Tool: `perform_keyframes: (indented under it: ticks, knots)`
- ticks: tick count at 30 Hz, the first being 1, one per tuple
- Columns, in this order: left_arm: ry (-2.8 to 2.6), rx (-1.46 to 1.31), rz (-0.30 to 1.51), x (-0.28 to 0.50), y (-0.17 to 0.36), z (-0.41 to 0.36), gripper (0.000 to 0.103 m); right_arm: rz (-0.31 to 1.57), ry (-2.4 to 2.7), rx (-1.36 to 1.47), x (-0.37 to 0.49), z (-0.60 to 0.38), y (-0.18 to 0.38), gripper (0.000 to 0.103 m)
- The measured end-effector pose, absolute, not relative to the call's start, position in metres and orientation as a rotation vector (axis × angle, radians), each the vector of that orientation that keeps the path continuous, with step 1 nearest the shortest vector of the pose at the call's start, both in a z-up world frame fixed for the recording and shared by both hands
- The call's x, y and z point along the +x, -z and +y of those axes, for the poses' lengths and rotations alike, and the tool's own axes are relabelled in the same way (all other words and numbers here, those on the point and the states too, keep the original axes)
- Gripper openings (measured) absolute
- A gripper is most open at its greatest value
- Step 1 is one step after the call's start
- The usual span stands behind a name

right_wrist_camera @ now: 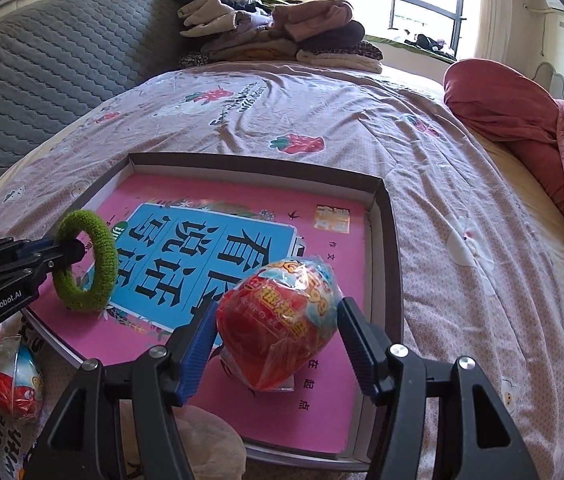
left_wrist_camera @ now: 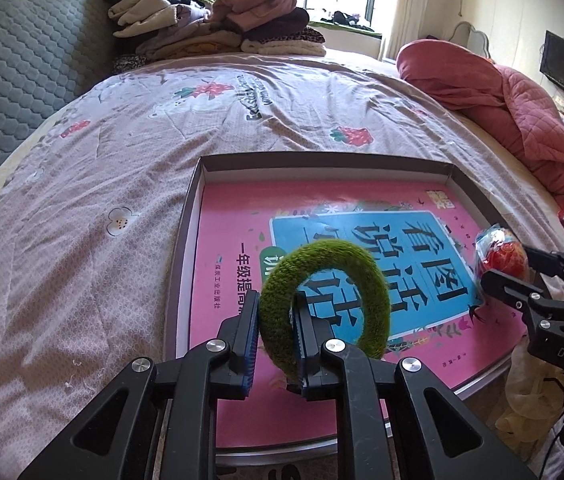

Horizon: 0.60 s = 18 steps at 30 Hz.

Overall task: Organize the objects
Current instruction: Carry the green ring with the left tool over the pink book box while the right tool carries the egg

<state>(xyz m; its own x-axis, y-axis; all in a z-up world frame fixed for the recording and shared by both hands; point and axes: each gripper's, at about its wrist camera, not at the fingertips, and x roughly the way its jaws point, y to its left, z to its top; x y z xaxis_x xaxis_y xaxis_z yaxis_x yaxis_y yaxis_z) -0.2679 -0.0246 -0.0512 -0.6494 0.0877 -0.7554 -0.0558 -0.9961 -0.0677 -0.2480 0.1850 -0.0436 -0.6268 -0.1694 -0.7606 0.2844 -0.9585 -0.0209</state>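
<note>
Here both of your grippers tilt downward over the shallow box (left_wrist_camera: 467, 184) that lies on the bedspread (left_wrist_camera: 82, 208), a pink book (right_wrist_camera: 242, 400) filling its floor. Your left gripper (left_wrist_camera: 275, 334) comes in over the box's near left part, and its jaws are nearly closed, pinching the band of a green knitted ring (left_wrist_camera: 324, 304). The ring stands upright in that grip, its lower edge just above or touching the book; which one I cannot tell. Your right gripper (right_wrist_camera: 278, 330) reaches in over the box's near right part. Its jaws stand wide, with a red wrapped egg toy (right_wrist_camera: 278, 320) between them; the left pad presses its side, while contact at the right pad is hard to judge. The egg's base looks to be against the book cover. A second wrapped egg (right_wrist_camera: 16, 378) lies on the bedspread outside the box's near left corner.
</note>
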Motion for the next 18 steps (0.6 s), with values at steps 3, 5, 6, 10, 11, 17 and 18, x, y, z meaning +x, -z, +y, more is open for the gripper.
perform_keyframes:
  ticks: [3, 5, 6, 10, 11, 17, 18]
  knots:
    - [-2.781, -1.287, -0.049, -0.269, 0.053, -0.024, 0.017, 0.211, 2.625, 1.205, -0.248, 0.185, 0.044, 0.061]
    - [-2.784, -1.289, -0.043, -0.269, 0.053, -0.024, 0.018, 0.218, 2.628, 1.207, -0.249, 0.186, 0.044, 0.061]
    - [-2.785, -1.288, -0.04, -0.269, 0.053, -0.023, 0.018, 0.22, 2.631, 1.204, -0.249, 0.186, 0.044, 0.061]
    - [-2.798, -1.277, -0.048, -0.268, 0.051, -0.025, 0.025, 0.225, 2.636, 1.196, -0.25, 0.185, 0.043, 0.062]
    - [-2.807, -1.268, -0.053, -0.268, 0.05, -0.026, 0.026, 0.233, 2.639, 1.19, -0.249, 0.184, 0.043, 0.064]
    - [-2.826, -1.243, -0.081, -0.266, 0.043, -0.031, 0.032, 0.252, 2.644, 1.168, -0.248, 0.182, 0.039, 0.066]
    - [-2.828, -1.239, -0.083, -0.265, 0.042, -0.031, 0.035, 0.257, 2.646, 1.165, -0.248, 0.182, 0.039, 0.066]
